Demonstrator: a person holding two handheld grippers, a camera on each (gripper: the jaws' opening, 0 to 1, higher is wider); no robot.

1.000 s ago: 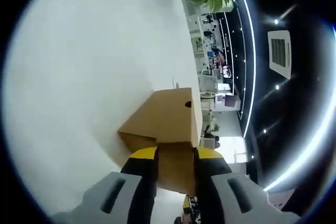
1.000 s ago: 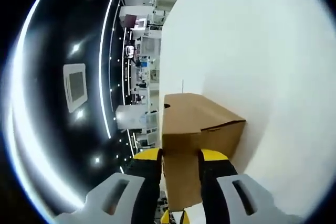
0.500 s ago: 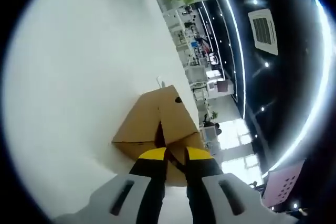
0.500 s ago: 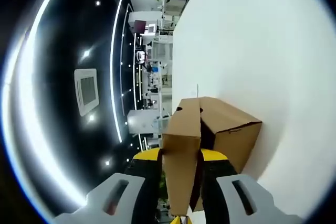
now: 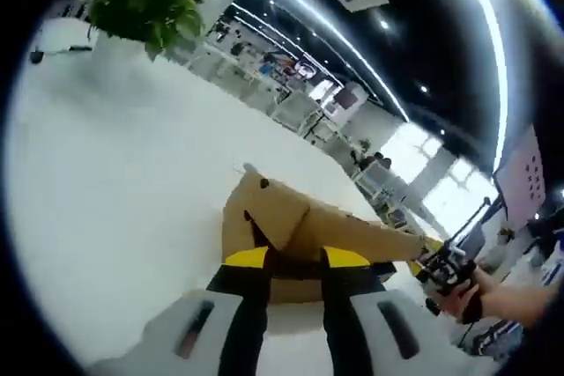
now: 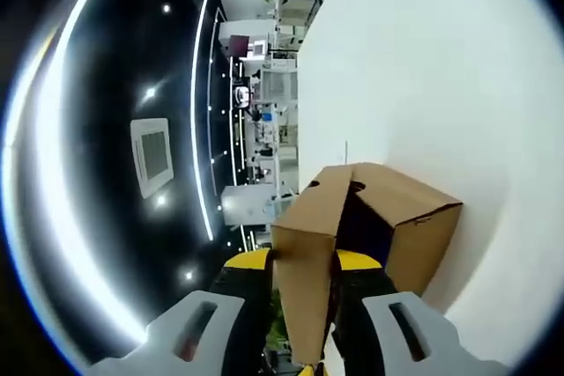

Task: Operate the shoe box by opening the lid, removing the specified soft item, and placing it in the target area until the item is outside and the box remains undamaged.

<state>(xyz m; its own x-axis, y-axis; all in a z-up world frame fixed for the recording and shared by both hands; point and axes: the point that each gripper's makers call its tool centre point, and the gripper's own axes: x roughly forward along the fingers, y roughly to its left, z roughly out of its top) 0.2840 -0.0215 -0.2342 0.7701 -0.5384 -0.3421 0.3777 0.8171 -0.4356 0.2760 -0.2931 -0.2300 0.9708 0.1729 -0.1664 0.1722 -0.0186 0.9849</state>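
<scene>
**Two close views on one box, from opposite ends**

From the left gripper view we look low across the white counter at the cardboard box, very near, with the office hall beyond. From the right gripper view we sit rolled sideways, the counter filling our right half and the ceiling our left, the box just ahead. Both views share the box, the counter and the hall.

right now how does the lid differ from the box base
The lid is tilted up, clamped in the right gripper; the box base rests on the white table. The lid is a thin panel; the box base is deep, with a dark inside. Both are plain brown cardboard.
</scene>
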